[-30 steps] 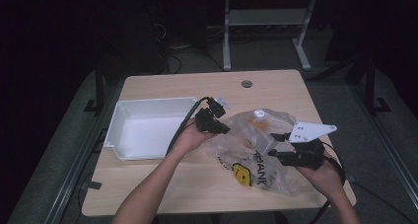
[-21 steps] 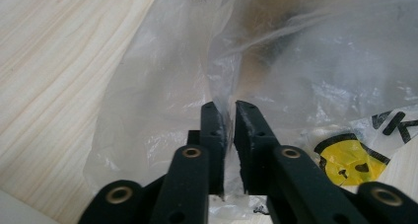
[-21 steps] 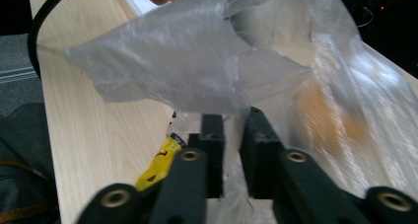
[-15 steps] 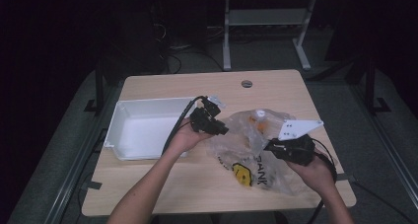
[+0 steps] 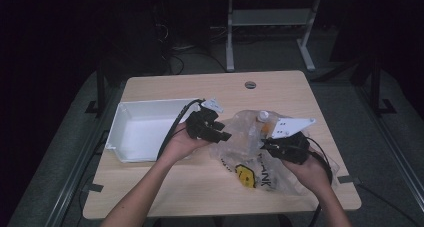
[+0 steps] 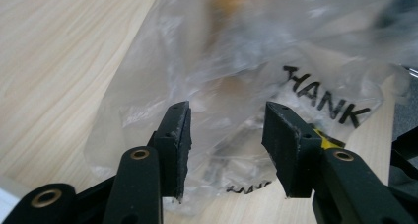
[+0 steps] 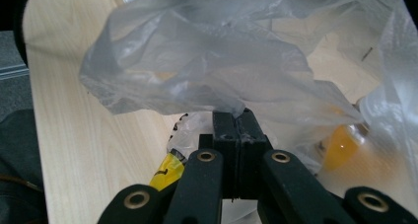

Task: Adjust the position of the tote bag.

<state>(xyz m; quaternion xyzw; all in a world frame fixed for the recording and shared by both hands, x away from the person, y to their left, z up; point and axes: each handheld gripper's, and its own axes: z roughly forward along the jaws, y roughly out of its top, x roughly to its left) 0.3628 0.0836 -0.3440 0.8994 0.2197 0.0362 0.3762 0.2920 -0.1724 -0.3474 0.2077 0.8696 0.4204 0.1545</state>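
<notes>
A clear plastic bag (image 5: pixel 260 152) lay crumpled on the right half of a pale wood bench (image 5: pixel 165 197) in a dark room, a white tray (image 5: pixel 145 132) to its left. The right tongs (image 7: pixel 235 120) were clamped on a fold of the bag's film, lifting it. The left tongs (image 6: pixel 226 135) stood open at the bag's left edge, jaws apart over it. A metal frame stood on the grey floor (image 5: pixel 400 152) behind the bench.
</notes>
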